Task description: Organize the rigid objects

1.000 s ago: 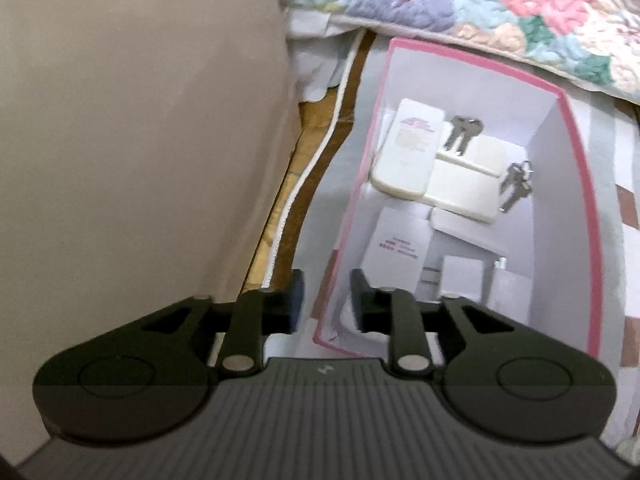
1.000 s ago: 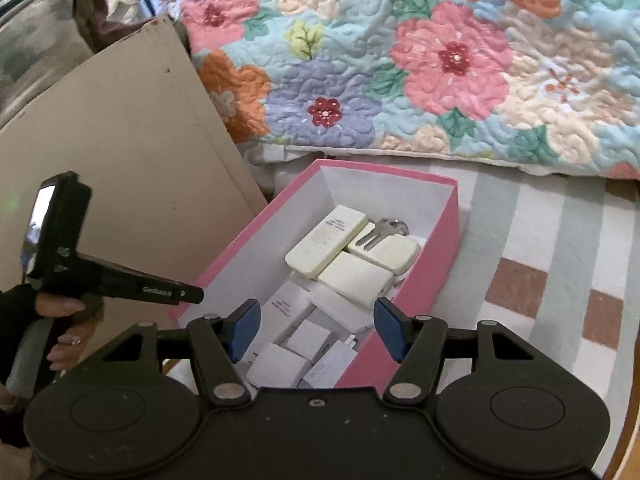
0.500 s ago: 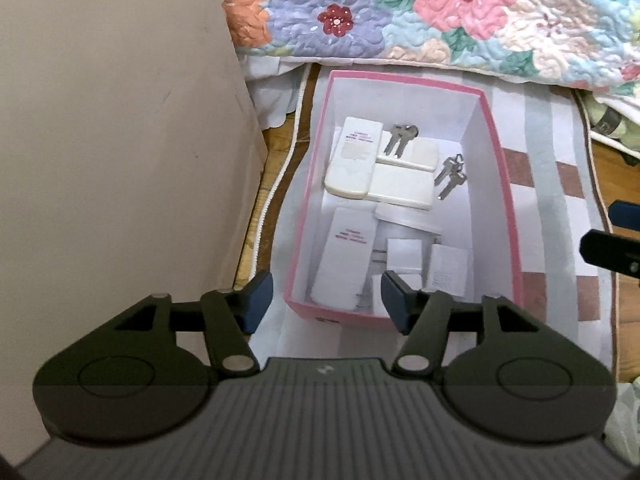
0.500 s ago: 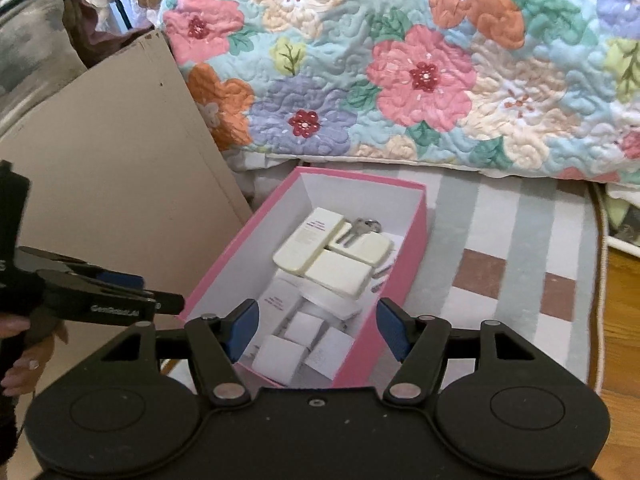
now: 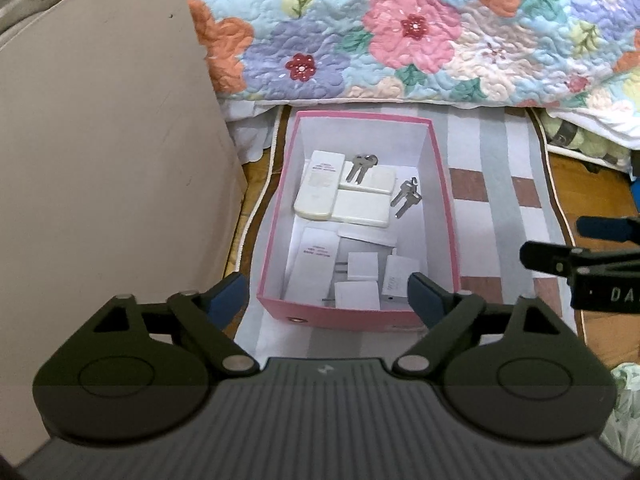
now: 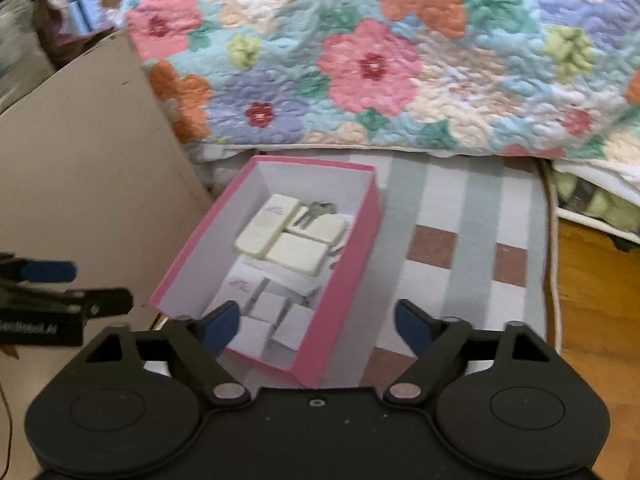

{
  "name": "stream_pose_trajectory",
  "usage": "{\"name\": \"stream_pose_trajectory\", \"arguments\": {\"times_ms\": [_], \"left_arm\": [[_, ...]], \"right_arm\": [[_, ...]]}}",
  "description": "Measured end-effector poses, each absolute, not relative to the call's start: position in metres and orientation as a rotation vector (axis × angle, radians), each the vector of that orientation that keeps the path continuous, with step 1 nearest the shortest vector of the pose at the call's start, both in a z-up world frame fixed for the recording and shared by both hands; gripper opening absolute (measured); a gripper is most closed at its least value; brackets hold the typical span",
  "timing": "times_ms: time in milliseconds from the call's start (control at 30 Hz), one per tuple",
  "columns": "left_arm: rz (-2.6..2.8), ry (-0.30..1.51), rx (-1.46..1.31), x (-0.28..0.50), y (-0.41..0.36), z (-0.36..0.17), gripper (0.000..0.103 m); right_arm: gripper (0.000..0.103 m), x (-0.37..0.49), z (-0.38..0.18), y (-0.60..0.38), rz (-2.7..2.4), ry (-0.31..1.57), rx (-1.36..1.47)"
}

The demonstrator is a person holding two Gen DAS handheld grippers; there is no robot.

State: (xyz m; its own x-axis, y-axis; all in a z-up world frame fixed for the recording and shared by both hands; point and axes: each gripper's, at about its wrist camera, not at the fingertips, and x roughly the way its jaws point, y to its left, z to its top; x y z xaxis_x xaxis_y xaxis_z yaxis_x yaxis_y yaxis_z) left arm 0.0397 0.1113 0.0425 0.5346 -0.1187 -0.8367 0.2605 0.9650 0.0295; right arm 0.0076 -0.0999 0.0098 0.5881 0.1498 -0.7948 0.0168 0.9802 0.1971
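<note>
Below both empty, opening grippers, left gripper (image 5: 326,294) and right gripper (image 6: 318,326), sits the pink box (image 5: 442,204).

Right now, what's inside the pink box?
Inside the pink box lie flat cream cases, two bunches of keys, white plug adapters and a labelled white pack. The white things overlap, so whatever lies under them is hidden.

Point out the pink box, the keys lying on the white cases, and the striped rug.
pink box (image 5: 340,316), left wrist view, on its near outer wall.
keys (image 5: 360,168), left wrist view, on the blades of the pair.
striped rug (image 6: 484,240), right wrist view, on a grey stripe.
</note>
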Motion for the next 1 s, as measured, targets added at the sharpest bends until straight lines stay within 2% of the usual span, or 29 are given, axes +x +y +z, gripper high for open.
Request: {"name": "stream_pose_trajectory", "arguments": {"times_ms": [33,233,467,1000], "left_arm": [[-0.227,0.993,0.158,0.041,0.11,0.041,0.092],[-0.211,1.054,0.17,0.046,0.107,0.038,0.092],[-0.161,1.111,0.265,0.047,0.093,0.031,0.093],[-0.167,1.201,0.238,0.045,0.083,0.023,0.093]], "right_arm": [[0.097,0.008,0.011,-0.101,0.047,0.943,0.188],[0.099,0.001,0.017,-0.107,-0.008,0.898,0.177],[0.099,0.002,0.024,-0.103,-0.08,0.987,0.125],[0.099,-0.007,0.023,-0.112,-0.082,1.113,0.239]]}}
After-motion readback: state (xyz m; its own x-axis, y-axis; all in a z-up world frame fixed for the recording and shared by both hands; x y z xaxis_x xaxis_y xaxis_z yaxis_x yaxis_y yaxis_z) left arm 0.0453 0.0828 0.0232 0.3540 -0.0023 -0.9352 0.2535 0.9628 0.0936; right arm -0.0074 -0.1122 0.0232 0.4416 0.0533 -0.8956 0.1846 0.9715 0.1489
